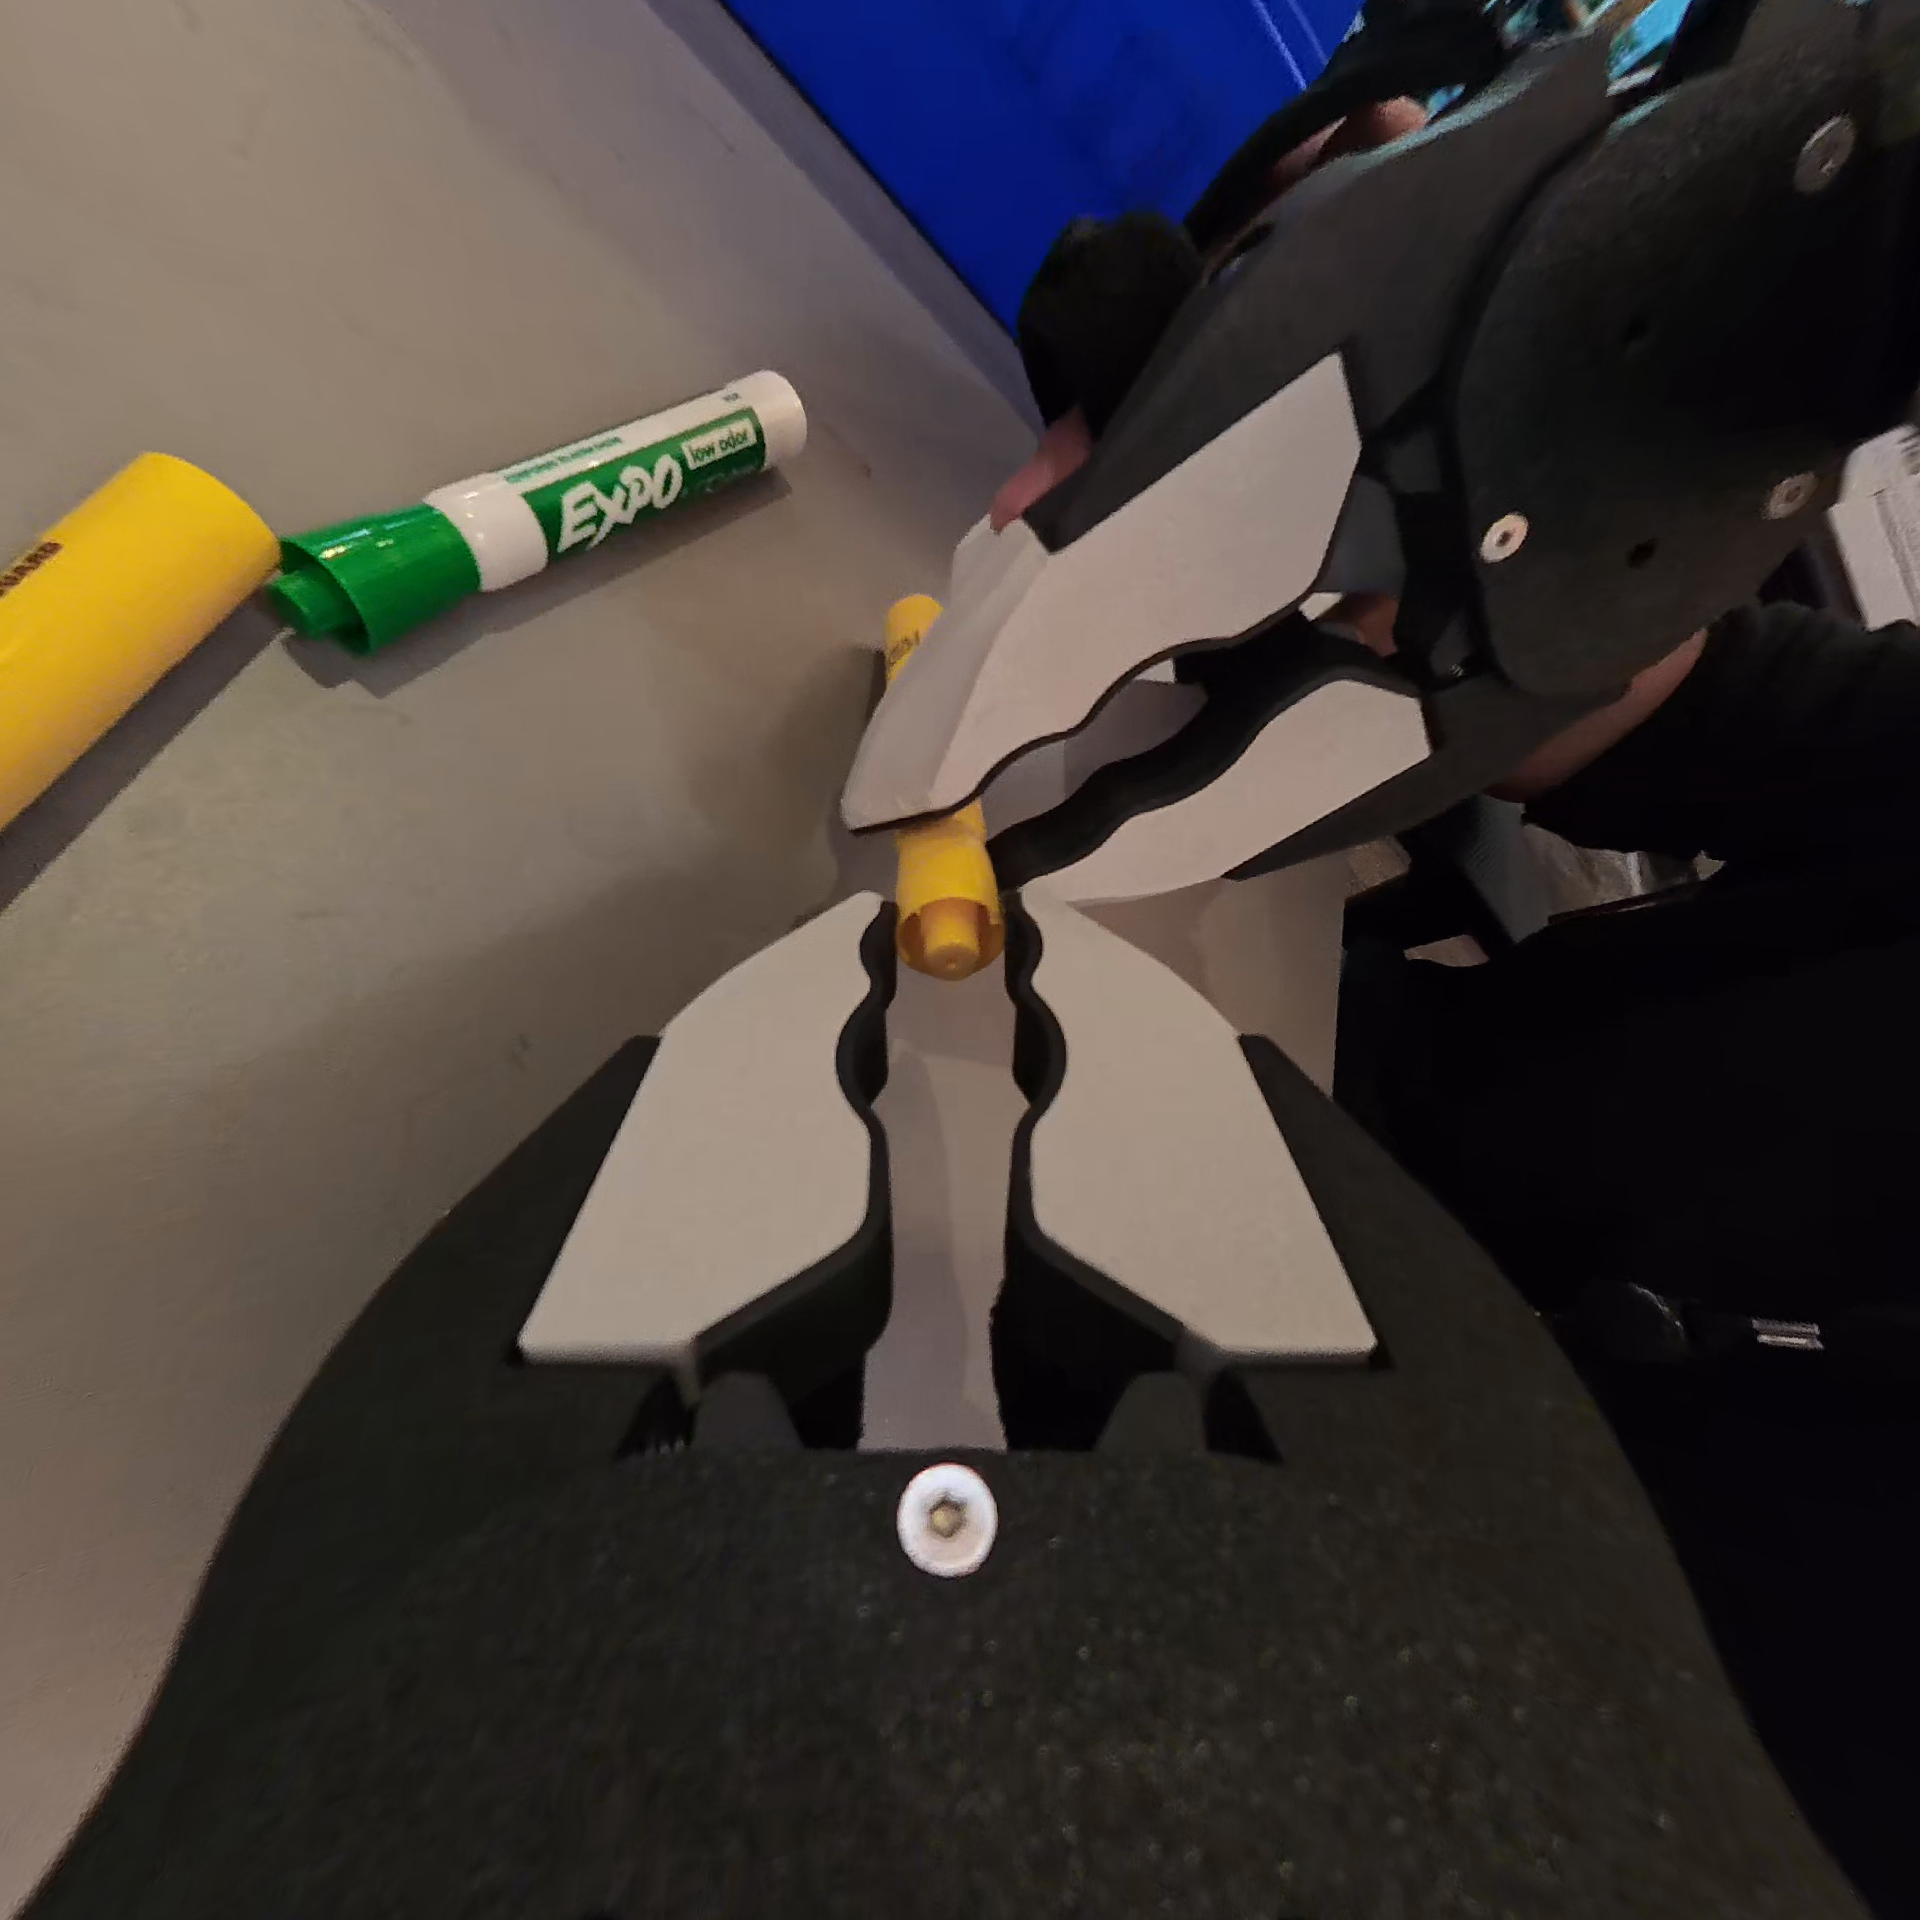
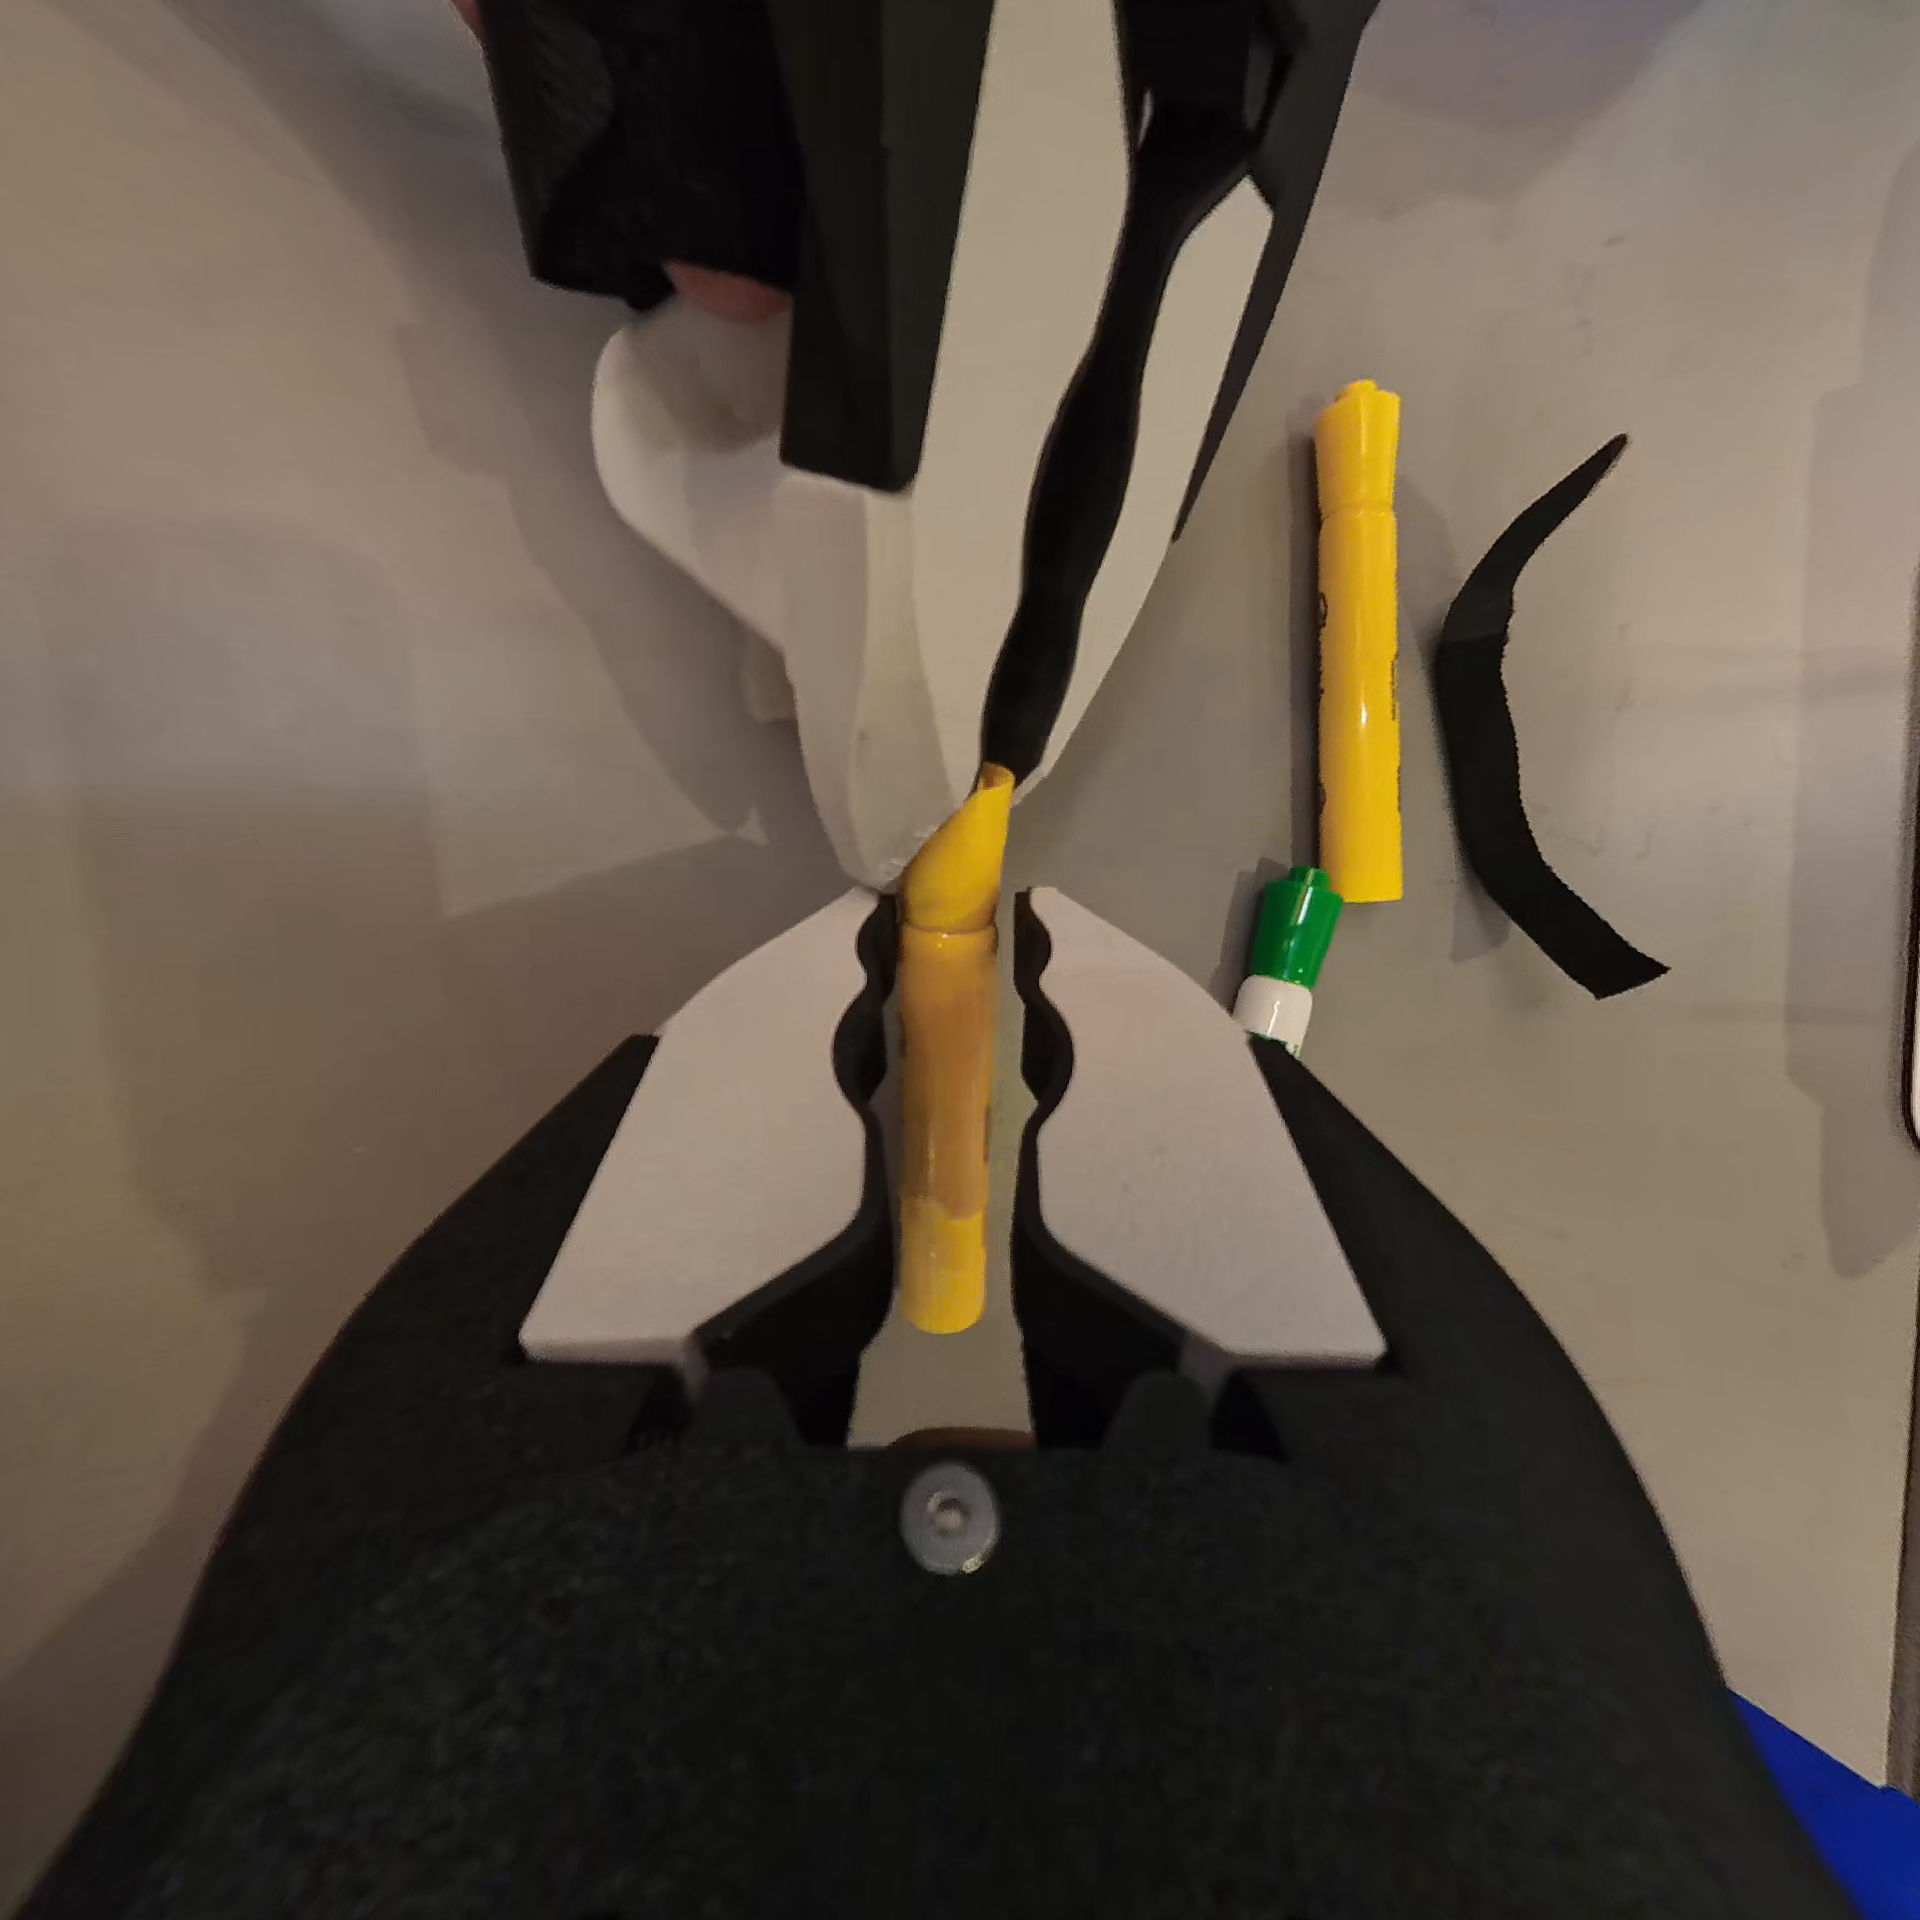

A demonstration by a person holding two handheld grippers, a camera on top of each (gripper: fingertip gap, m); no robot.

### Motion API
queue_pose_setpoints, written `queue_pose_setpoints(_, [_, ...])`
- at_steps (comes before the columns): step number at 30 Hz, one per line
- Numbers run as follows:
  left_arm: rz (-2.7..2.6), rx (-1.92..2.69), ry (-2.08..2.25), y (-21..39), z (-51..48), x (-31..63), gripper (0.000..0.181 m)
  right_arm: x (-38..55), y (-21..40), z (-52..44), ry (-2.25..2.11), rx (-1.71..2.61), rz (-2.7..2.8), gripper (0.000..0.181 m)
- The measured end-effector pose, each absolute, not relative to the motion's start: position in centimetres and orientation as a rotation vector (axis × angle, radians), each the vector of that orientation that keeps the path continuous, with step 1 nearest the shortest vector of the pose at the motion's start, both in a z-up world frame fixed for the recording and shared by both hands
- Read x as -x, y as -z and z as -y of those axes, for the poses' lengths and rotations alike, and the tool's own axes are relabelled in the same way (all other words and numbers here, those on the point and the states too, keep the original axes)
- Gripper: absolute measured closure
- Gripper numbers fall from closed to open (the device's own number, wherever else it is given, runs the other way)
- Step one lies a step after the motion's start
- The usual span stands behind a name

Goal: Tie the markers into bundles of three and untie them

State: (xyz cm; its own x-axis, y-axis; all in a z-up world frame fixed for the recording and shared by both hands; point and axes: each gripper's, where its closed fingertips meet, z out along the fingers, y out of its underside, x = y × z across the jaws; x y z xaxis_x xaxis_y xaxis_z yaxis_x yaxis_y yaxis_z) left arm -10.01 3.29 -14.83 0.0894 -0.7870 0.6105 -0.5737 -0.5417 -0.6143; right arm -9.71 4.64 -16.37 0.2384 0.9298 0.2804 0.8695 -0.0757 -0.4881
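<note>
Grey counter (image 2: pixel 312 623), blue surface past its far edge. Left tool (image 1: pixel 951 914): narrow gap, tips on either side of the yellow marker's (image 1: pixel 940 914) cap end. Right tool (image 2: pixel 956 904): closed on that marker, which lies lengthwise between its fingers. At 2 o'clock from the right tool: a second yellow marker (image 2: pixel 1359 644), a green marker (image 2: pixel 1288 956) touching its end, and a black strap (image 2: pixel 1496 727) beside them.

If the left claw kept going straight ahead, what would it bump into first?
Probably the short yellow plastic marker right at the left claw's tips, then the right claw holding it; depth is unclear.
</note>
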Motion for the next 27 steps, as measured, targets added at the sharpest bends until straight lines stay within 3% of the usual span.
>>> queue_pose_setpoints(21, [-1.346,2.176,1.521,14.8,-3.1,10.5,0.161,9.2,17.0,-4.7,-0.068,1.965,1.694,0.163])
queue_pose_setpoints(27, [-1.302,2.2,1.322,14.9,-5.7,13.2,0.158,7.1,17.0,-5.0,-0.043,2.131,1.679,0.163])
